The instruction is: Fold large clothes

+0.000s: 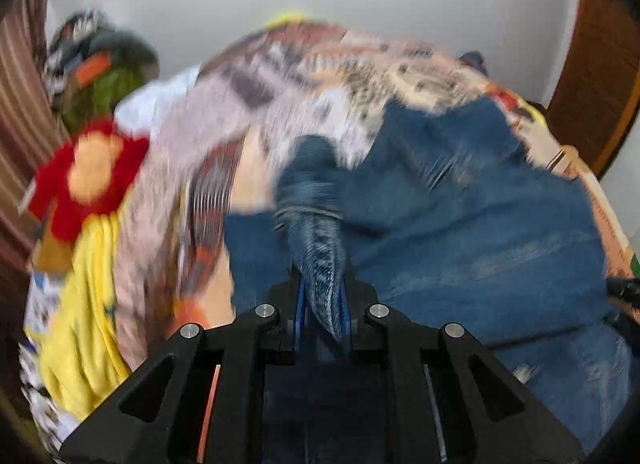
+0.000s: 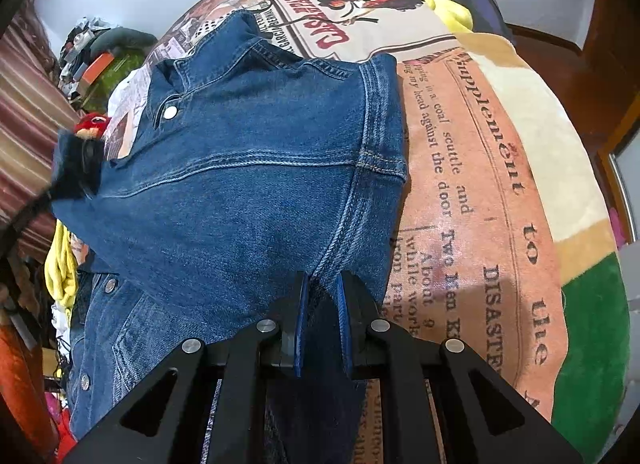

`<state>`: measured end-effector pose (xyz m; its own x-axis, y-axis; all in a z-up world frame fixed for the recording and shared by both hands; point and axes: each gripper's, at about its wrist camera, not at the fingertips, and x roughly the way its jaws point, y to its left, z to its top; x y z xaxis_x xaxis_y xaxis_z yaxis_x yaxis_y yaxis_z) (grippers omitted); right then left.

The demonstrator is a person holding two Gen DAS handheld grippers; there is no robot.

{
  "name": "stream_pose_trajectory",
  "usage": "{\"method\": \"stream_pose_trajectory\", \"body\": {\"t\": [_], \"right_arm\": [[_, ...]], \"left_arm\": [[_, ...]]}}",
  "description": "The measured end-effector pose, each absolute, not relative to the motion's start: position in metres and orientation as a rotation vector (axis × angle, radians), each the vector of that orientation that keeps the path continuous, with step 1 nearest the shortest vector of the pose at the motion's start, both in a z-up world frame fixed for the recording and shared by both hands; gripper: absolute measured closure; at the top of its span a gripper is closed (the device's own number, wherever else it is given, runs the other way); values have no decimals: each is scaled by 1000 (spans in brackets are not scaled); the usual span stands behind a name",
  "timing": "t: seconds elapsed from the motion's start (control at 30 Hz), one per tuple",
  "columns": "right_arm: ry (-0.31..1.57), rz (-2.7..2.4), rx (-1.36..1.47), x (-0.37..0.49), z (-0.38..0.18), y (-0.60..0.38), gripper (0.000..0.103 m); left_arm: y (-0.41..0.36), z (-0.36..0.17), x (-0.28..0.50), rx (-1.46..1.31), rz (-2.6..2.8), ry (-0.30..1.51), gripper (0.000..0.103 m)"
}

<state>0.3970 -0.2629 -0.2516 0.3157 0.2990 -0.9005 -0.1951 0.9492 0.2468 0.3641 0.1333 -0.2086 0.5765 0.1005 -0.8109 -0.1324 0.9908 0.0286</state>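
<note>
A blue denim jacket (image 2: 260,152) lies spread on a bed, collar and snap buttons toward the left in the right wrist view. My right gripper (image 2: 323,284) is shut on a fold of its near edge. In the left wrist view, which is blurred by motion, my left gripper (image 1: 320,284) is shut on a twisted strip of the denim jacket (image 1: 460,224). That strip rises from between the blue pads (image 1: 299,304) toward a bunched sleeve end. A blurred dark shape at the jacket's left sleeve (image 2: 80,168) shows in the right wrist view.
The bed is covered by a newspaper-print blanket (image 2: 460,184) with green and cream patches at the right. A red and yellow plush toy (image 1: 92,172) and yellow cloth (image 1: 84,304) lie at the left. Piled clutter (image 1: 96,60) sits behind them, and dark wooden furniture (image 1: 600,84) stands at the right.
</note>
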Motion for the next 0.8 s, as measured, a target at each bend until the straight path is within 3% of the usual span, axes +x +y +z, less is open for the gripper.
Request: {"method": "stream_pose_trajectory", "body": {"t": [0.1,0.27,0.43,0.8], "right_arm": [[1206,323,94,397,-252,-262,93],[1205,315,89,396,-251,-261,93],[1193,299,53,394,-250,-257,93],[1130,279,-229,403,-214,-227,93]], "left_arm": [[147,-238,350,-77,148,1007,83],[157,-266,326,-110,153,1043,67],[178,-263,314,-142,241,1033,28],[200,-217,308,-134,253,943,26]]}}
